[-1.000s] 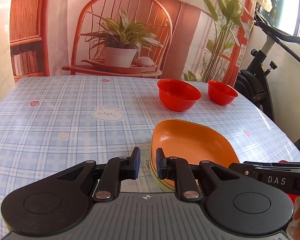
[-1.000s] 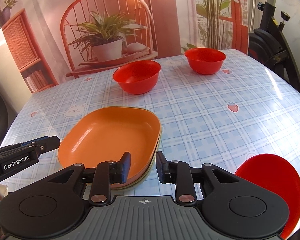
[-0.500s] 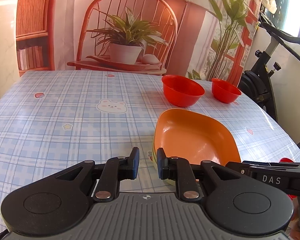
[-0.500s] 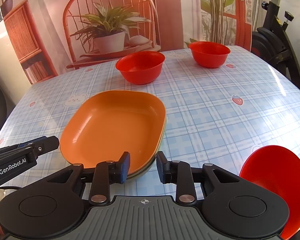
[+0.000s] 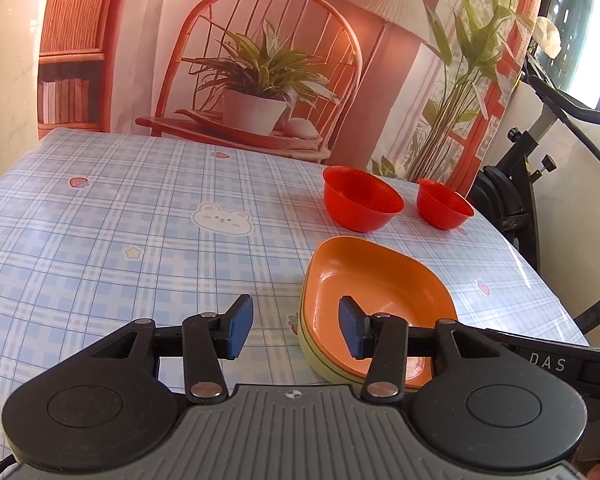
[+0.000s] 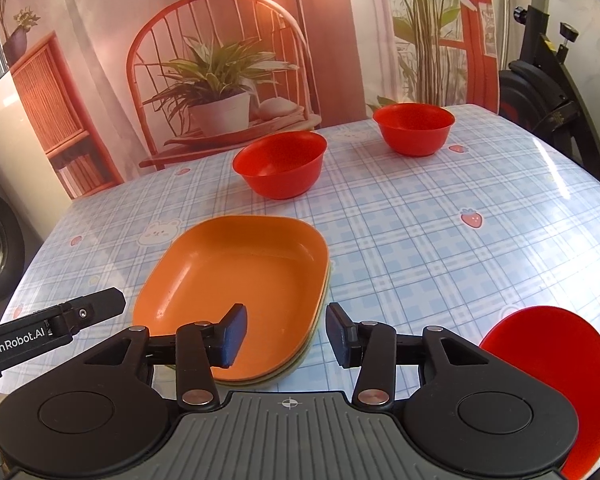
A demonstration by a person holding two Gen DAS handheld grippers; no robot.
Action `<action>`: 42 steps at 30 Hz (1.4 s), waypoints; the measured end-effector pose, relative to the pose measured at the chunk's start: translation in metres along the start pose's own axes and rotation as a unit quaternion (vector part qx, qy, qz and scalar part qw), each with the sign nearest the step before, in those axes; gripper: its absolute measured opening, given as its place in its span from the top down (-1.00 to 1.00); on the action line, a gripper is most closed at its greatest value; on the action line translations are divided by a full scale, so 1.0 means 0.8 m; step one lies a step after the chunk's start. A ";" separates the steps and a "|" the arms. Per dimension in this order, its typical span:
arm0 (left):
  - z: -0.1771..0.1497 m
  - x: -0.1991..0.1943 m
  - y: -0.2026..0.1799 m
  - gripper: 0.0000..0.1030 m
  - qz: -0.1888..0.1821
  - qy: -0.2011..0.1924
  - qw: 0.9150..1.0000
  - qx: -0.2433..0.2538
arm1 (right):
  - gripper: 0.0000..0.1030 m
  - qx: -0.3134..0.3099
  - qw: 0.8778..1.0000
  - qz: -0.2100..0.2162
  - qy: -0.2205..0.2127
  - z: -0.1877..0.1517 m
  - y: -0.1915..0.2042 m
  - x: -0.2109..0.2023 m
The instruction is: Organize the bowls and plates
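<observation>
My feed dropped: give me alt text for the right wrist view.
The right gripper, jaws opening and empty, hovers over the near rim of an orange plate stacked on others. Two red bowls stand beyond on the checked tablecloth, another at lower right.

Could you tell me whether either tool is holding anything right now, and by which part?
Nothing is held. Both the left tool and right tool are opening with empty jaws above the near rim of the plates.
</observation>
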State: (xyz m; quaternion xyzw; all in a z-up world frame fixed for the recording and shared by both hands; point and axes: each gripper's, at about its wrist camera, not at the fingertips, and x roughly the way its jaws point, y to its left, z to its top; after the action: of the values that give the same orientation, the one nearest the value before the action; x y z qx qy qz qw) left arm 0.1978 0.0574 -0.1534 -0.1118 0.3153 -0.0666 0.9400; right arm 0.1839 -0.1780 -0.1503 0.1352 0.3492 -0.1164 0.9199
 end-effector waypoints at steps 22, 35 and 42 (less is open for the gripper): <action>-0.001 -0.003 -0.008 0.04 0.009 0.003 1.000 0.015 | 0.20 0.005 1.000 -0.005 -0.014 0.002 -0.001 -0.009; 0.033 -0.018 -0.067 0.02 -0.046 0.013 0.996 0.079 | 0.18 -0.015 0.995 -0.023 -0.095 0.040 -0.041 -0.079; 0.024 -0.011 -0.127 0.02 -0.109 0.038 0.985 0.129 | 0.01 -0.010 0.995 -0.047 -0.090 0.023 -0.090 -0.108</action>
State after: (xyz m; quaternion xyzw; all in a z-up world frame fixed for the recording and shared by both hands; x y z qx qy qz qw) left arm 0.1970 -0.0362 -0.1080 -0.0204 0.3251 -0.2133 0.9211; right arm 0.1098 -0.2412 -0.0911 0.0983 0.2718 -0.1679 0.9425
